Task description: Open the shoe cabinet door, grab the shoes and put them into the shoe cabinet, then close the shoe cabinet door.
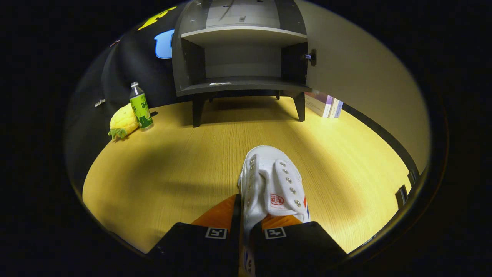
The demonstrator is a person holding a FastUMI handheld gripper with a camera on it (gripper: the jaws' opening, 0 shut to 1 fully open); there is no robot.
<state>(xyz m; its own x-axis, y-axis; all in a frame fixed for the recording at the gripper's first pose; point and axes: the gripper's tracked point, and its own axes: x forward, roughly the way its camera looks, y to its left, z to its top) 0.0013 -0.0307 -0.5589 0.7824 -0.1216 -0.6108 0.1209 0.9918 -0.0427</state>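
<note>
between the two fingers of our gripper (246, 227) we see a white canvas shoe (271, 186), its toe pointing away from us toward the cabinet. both fingers sit close against the shoe's heel end, nearly closed, and we take them to be pinching it, though the contact itself is hidden at the base of the view. whether the shoe is lifted off the wooden tabletop (173, 169) or resting on it we cannot tell.

beyond the shoe, at the tabletop's far edge, stands the shoe cabinet (242, 57) on dark legs, its door (353, 73) swung open to the right, its two shelves bare but for a small pale mark on the lower one. near the far left corner a green bottle (140, 107) stands upright, touching a yellow plush pineapple (123, 122). some books (326, 105) lie by the cabinet's right leg, below the open door.
</note>
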